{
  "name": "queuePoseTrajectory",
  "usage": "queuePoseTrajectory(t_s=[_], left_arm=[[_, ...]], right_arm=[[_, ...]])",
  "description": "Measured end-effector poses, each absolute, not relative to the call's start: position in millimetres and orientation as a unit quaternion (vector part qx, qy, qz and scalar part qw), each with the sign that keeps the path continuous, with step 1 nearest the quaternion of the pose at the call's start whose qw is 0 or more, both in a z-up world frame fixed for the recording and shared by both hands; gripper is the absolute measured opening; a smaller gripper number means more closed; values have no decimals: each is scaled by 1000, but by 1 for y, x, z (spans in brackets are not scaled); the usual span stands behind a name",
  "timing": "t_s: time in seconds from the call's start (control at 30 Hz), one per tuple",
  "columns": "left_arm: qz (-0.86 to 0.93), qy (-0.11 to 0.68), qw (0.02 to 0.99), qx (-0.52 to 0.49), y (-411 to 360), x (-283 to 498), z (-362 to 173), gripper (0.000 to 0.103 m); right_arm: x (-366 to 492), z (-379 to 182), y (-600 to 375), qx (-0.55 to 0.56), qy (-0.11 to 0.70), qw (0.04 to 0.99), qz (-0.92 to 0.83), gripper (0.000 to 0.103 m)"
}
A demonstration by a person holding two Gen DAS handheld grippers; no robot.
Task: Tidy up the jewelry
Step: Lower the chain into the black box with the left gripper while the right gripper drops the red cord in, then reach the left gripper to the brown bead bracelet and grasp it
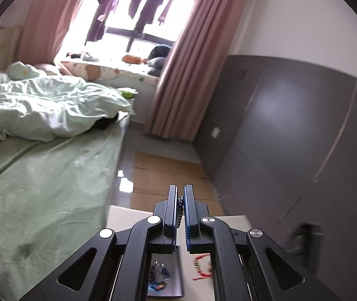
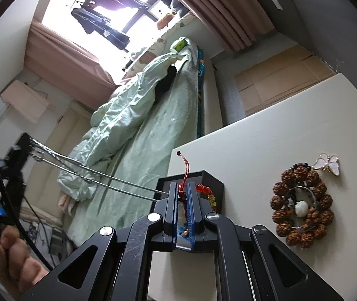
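In the left wrist view my left gripper (image 1: 181,188) is shut on a dark blue beaded strand (image 1: 180,209) that runs down between its pads. Beneath it, on the white table (image 1: 128,217), lie an open box (image 1: 164,276) with a blue piece inside and a red bracelet (image 1: 201,267). In the right wrist view my right gripper (image 2: 184,184) is shut on the red cord bracelet (image 2: 203,189), over the black box (image 2: 211,178). Its red and amber beads hang to the right of the fingers. A brown bead bracelet (image 2: 281,188) and a butterfly brooch (image 2: 327,165) lie to the right.
A bed with green sheets (image 1: 40,188) borders the table on the left. A person's hand (image 2: 15,258) holds a blurred black device at the lower left of the right wrist view, and thin silvery strands (image 2: 90,173) stretch from it toward the box. A grey wardrobe (image 1: 291,125) stands to the right.
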State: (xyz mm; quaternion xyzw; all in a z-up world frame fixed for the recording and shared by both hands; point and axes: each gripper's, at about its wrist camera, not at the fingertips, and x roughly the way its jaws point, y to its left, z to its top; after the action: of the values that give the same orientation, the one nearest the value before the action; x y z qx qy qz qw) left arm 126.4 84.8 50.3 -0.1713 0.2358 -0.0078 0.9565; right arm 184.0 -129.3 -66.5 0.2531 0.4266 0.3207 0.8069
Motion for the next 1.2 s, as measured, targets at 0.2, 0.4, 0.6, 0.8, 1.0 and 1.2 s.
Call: queuePoseTrajectory(t_s=[0.2,0.4,0.6,0.8,1.0,1.2], left_arm=[[6,279,947,-159,84,150,12,4],[12,341,925,-167,84,165,-22,5],[30,398,894,-204,97,172,-47,8],[54,381,894,-230,107,160,-45,68],[61,376,896,-228,110,157,-42,71],[55,376,897,-225,107,159,-42,71]], right_arm=[[180,-63,-121,254,415,808,332,8],[178,-61,-115,260,405,806,345,8],[180,-63,-110,278,400,797,356,8],[185,-71,-94,295,402,782,373,8],[190,-81,-72,282,421,776,375,15],[191,-77,-97,286,422,794,332,70]])
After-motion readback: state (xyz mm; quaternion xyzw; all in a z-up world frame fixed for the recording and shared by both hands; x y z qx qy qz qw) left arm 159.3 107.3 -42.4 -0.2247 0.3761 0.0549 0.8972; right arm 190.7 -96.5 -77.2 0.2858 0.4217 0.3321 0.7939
